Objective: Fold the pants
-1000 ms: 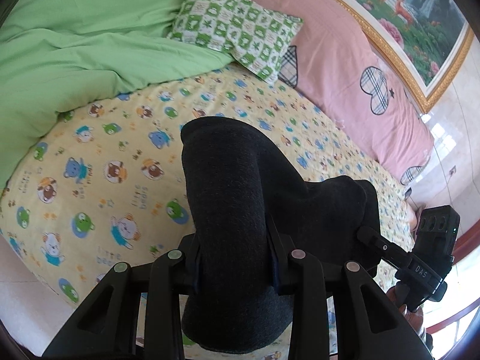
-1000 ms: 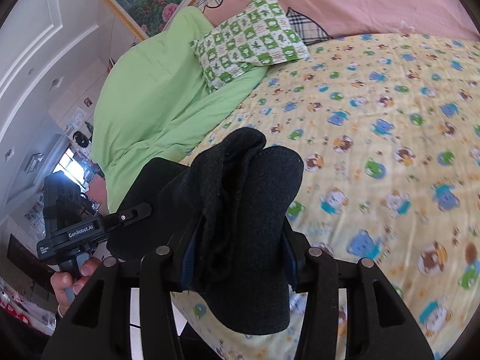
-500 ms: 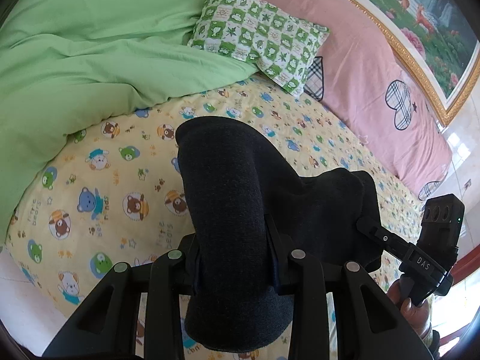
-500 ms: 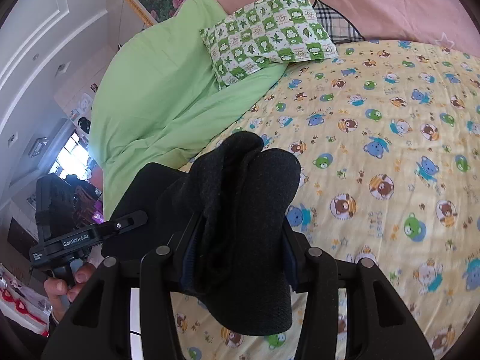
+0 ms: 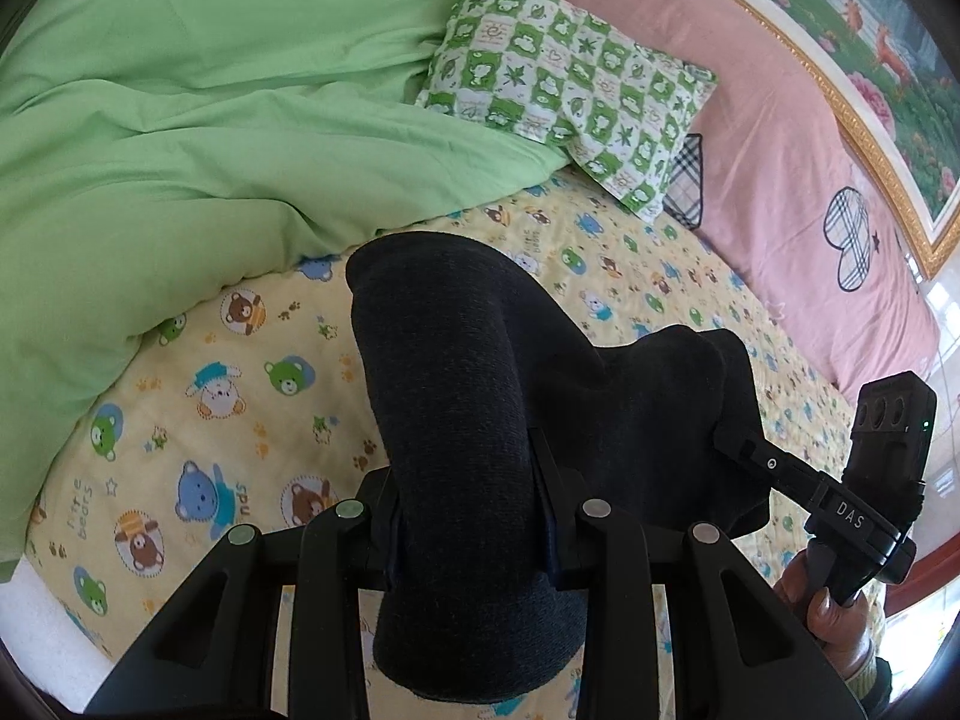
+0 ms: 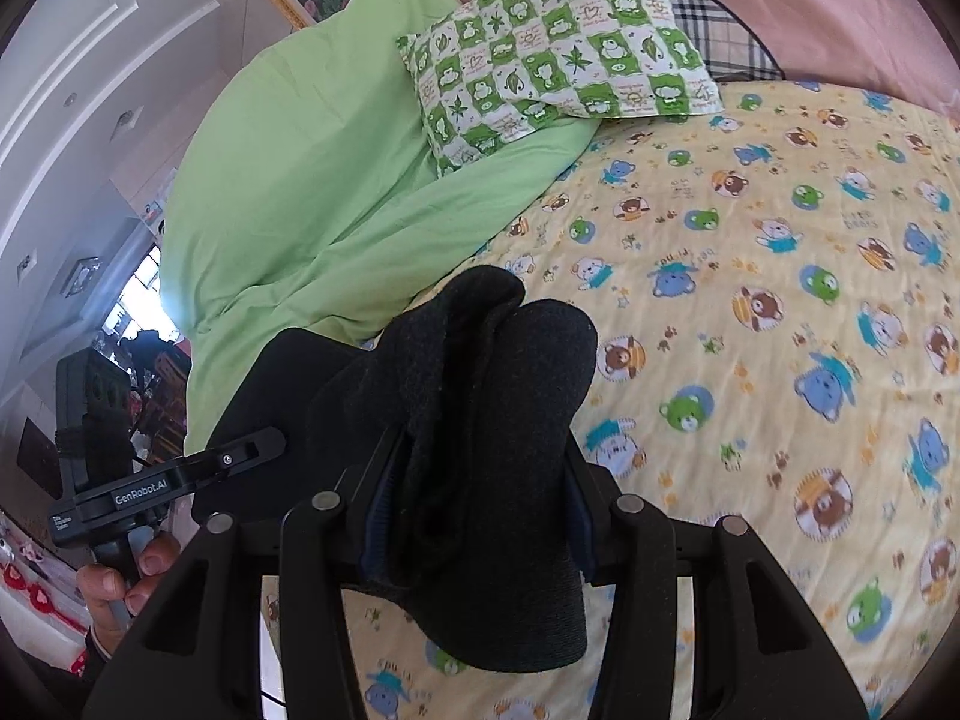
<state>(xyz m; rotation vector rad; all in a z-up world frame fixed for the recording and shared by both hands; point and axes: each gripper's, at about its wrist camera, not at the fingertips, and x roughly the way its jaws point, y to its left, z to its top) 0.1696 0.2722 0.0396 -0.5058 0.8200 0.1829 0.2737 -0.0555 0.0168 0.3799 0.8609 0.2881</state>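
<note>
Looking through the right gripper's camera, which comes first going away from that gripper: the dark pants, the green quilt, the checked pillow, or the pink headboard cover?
1. Dark pants: clamped in the right gripper.
2. Green quilt: beyond the pants, to the left.
3. Checked pillow: farther back, lying partly on the quilt.
4. Pink headboard cover: behind the pillow, at the top.

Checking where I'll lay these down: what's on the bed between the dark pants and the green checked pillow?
In the left wrist view, only bare bear-print sheet lies between the pants and the pillow.
</note>
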